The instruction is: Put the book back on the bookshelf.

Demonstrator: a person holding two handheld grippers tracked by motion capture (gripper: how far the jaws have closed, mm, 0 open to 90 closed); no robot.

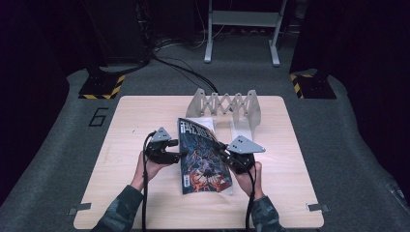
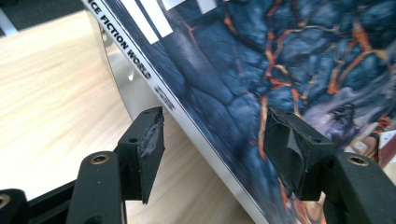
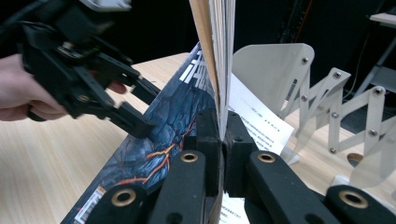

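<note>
While the right hand-held gripper (image 1: 226,153) pinches the page edge of the one magazine (image 1: 203,157) with its jaws fully closed on it, the left hand-held gripper (image 1: 180,151) sits at the spine side with jaws partway apart, straddling the spine; neither pad looks pressed on it. Count: two hand-held grippers, two hands, one magazine, one accordion-style book rack (image 1: 227,107), one white printed sheet (image 1: 202,123), one surface (image 1: 125,145). Magazine is mid-surface, just in front of the rack, between both grippers, cover dark blue with orange lava-like cracks; spine text reads "...CE FICTION WORLD" in the left gripper view (image 2: 261,70). In that view the left hand-held gripper (image 2: 212,142) shows two black pads (image 2: 149,140), one on the wood side of the spine, one over the cover, gap visible at both. In the right gripper view the right hand-held gripper (image 3: 223,135) clamps the magazine (image 3: 163,135) at the page stack, which rises edge-on above the jaws; the left hand-held gripper (image 3: 140,109) with its hand (image 3: 23,93) is at the far cover edge. Rack (image 3: 327,107) is pale grey with riveted scissor links; printed sheet (image 3: 257,116) lies just beside it, partly under the magazine. Each gripper carries one grey three-cornered plate and one black cable. Sleeves are camouflage-patterned.
</note>
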